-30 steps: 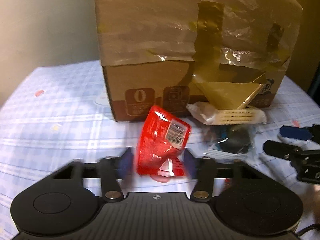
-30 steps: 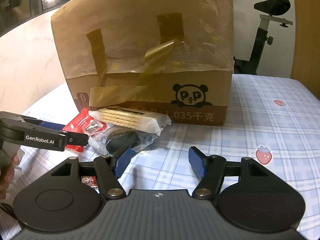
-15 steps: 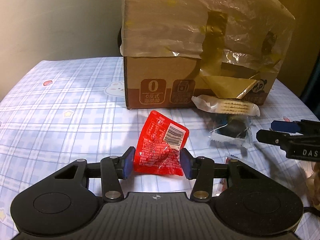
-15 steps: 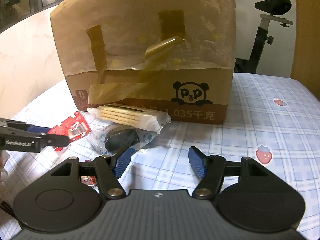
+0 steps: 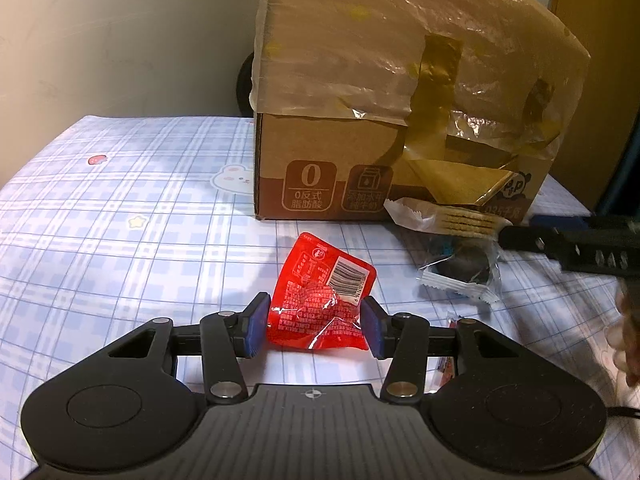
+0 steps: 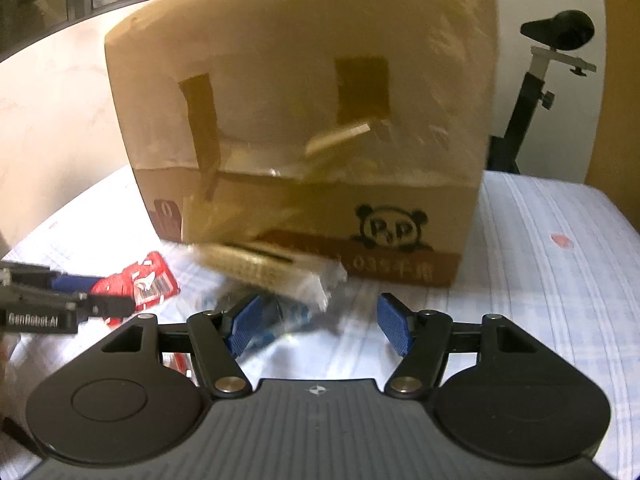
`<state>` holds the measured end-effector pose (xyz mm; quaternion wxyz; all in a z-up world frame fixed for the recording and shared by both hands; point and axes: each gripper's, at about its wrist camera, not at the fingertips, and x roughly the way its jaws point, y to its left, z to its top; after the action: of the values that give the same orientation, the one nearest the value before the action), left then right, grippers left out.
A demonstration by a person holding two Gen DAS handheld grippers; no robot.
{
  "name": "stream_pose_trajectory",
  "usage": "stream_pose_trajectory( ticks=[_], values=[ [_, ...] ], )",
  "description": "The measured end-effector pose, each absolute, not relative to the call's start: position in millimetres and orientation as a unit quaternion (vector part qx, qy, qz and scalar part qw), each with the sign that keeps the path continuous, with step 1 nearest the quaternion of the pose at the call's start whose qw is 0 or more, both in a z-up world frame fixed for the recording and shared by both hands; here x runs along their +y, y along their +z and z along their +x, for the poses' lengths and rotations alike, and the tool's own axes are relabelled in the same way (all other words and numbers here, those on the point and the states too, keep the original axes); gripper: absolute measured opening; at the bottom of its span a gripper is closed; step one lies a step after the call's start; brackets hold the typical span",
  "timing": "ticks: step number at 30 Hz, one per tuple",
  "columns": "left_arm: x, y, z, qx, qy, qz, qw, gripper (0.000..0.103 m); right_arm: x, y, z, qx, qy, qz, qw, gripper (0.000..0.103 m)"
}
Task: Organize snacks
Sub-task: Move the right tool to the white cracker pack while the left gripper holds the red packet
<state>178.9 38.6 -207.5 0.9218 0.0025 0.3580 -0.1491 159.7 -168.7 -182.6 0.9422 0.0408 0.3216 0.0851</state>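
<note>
Two grippers in view. Left gripper [image 5: 315,326] pinches the red snack packet [image 5: 324,296] between its blue pads [image 5: 256,330], barcode face up, packet standing up off the cloth. Right gripper [image 6: 319,322] is spread wide with nothing between its pads; that view is motion-blurred.

Left wrist view, near to far:
- small red-printed wrapper [image 5: 446,364] at 4 o'clock, mostly hidden behind the left gripper's arm
- clear packet with a dark snack [image 5: 464,270] at 2 o'clock, flat on the cloth
- cracker sleeve [image 5: 448,218] just beyond it, lying against the box base
- right gripper's fingers [image 5: 560,236] come in from 3 o'clock, tips near the cracker sleeve; touching or not, cannot tell
- cardboard box [image 5: 360,184] at 12 o'clock, taped, draped in crinkled plastic film, blocking everything behind it

Surface: blue plaid cloth [image 5: 120,220] with strawberry, star and bunny prints. Plain pale wall [image 5: 120,40] at 10 o'clock. In the right wrist view, an exercise bike [image 6: 548,80] at 2 o'clock beyond the box.
</note>
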Motion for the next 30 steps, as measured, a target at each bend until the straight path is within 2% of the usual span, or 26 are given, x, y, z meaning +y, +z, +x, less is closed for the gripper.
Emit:
stream_pose_trajectory(
  ticks=[3, 6, 11, 18, 25, 30],
  values=[
    [38.7, -208.2, 178.3, 0.356, -0.149, 0.003, 0.922, 0.052, -163.3, -179.3, 173.6, 0.319, 0.088, 0.053, 0.942, 0.081],
    [40.6, -208.6, 177.6, 0.355, -0.151, -0.007, 0.923, 0.052, -153.7, -176.2, 186.3, 0.322, 0.09, 0.065, 0.94, 0.088],
    [37.6, -208.9, 175.3, 0.353, -0.147, -0.002, 0.924, 0.052, -134.7, -177.4, 201.3, 0.323, 0.103, 0.043, 0.94, 0.091],
    [38.5, -208.7, 174.6, 0.352, -0.147, -0.004, 0.924, 0.052, -109.2, -184.9, 210.8, 0.323, 0.107, -0.033, 0.94, 0.102],
    [38.9, -209.2, 174.8, 0.352, -0.148, -0.003, 0.924, 0.052, -106.2, -189.2, 208.0, 0.322, 0.105, -0.05, 0.94, 0.103],
    [38.9, -209.3, 174.8, 0.352, -0.148, -0.003, 0.924, 0.052, -106.7, -189.4, 205.1, 0.322, 0.088, -0.047, 0.941, 0.098]
  ],
)
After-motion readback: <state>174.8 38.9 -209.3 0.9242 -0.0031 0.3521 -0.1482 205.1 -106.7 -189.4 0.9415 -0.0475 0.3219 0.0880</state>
